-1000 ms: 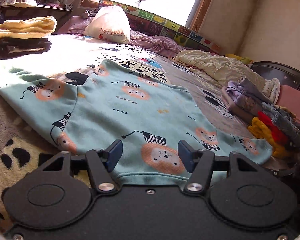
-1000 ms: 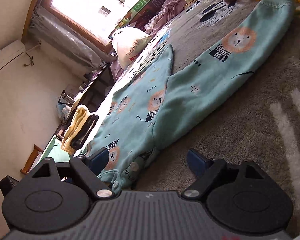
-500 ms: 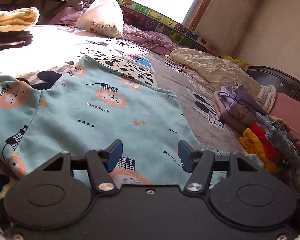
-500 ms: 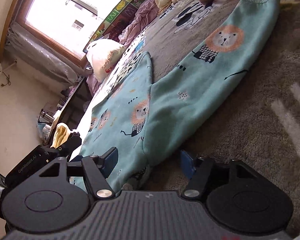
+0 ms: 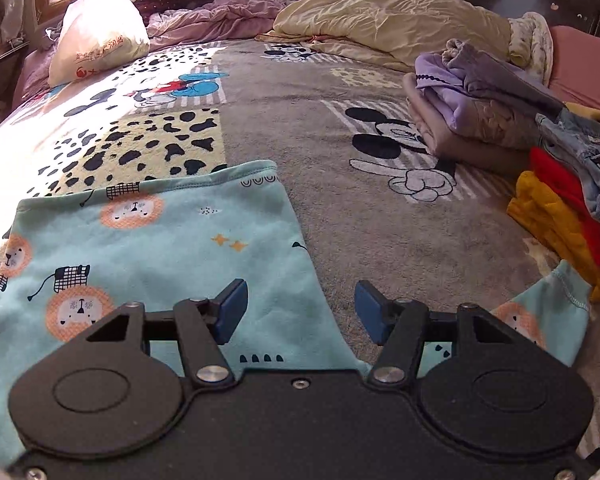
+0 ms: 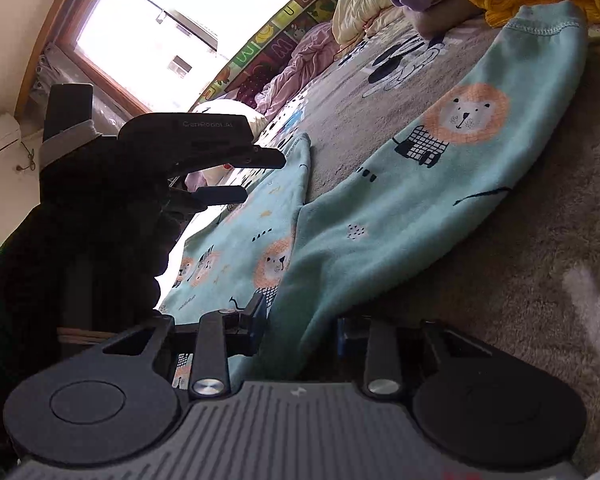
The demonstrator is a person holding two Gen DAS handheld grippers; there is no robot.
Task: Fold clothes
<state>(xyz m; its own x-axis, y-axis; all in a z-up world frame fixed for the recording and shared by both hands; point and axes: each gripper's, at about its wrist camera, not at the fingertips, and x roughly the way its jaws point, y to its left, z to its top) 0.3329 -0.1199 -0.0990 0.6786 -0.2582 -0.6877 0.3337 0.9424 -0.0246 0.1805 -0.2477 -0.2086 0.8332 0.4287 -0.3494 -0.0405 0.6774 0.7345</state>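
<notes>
- Between the right tongs (image 6: 300, 326), which stand apart, a fold of the teal lion top (image 6: 380, 216) is seen where the sleeve (image 6: 480, 120) meets the body; it is not pinched yet.
- Just ahead of the left tongs (image 5: 298, 312), also apart and holding nothing, the top's side edge lies flat on the bed blanket (image 5: 340, 120).
- Only the top should be pinched, never the blanket under it.
- The sleeve is best lifted low and laid across the body, well away from the pile of clothes (image 5: 540, 184) beyond the cuff.
</notes>
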